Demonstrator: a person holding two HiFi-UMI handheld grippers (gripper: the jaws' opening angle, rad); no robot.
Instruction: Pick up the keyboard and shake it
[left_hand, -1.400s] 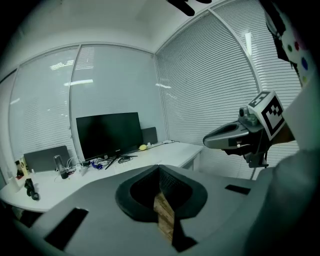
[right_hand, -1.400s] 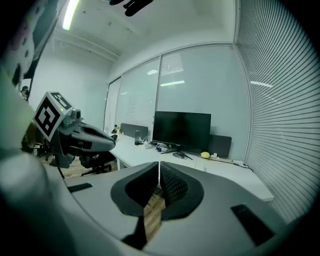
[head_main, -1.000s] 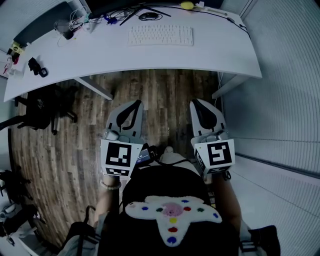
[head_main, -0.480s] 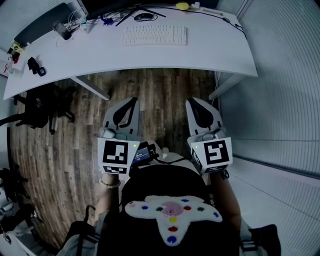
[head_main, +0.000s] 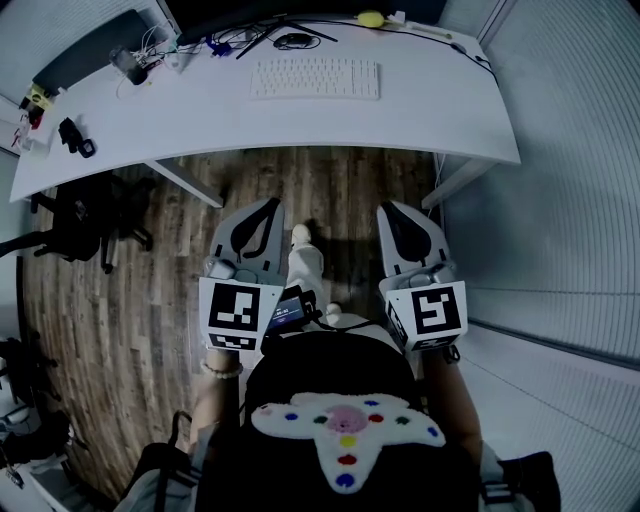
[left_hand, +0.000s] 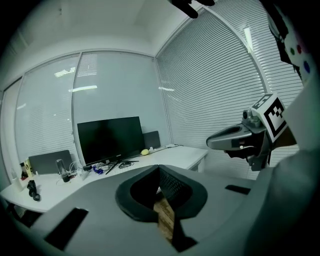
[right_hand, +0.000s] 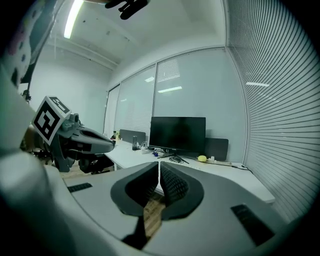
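Well short of keyboard: left gripper, right gripper, both closed.

Far side: counter runs left-right across scene; blinds wall on its right. On counter, abt mid-width, toward near edge: keyboard. Behind it at far edge: monitor, w/ cable tangle at its foot. Small round item far-right of keyboard, also by far edge. Left end of counter: small item near the edge. On floor, just near of that left end: chair. Near of counter, over floor: left gripper & right gripper side by side, fingers toward counter, well apart from keyboard. Person's foot between the two.
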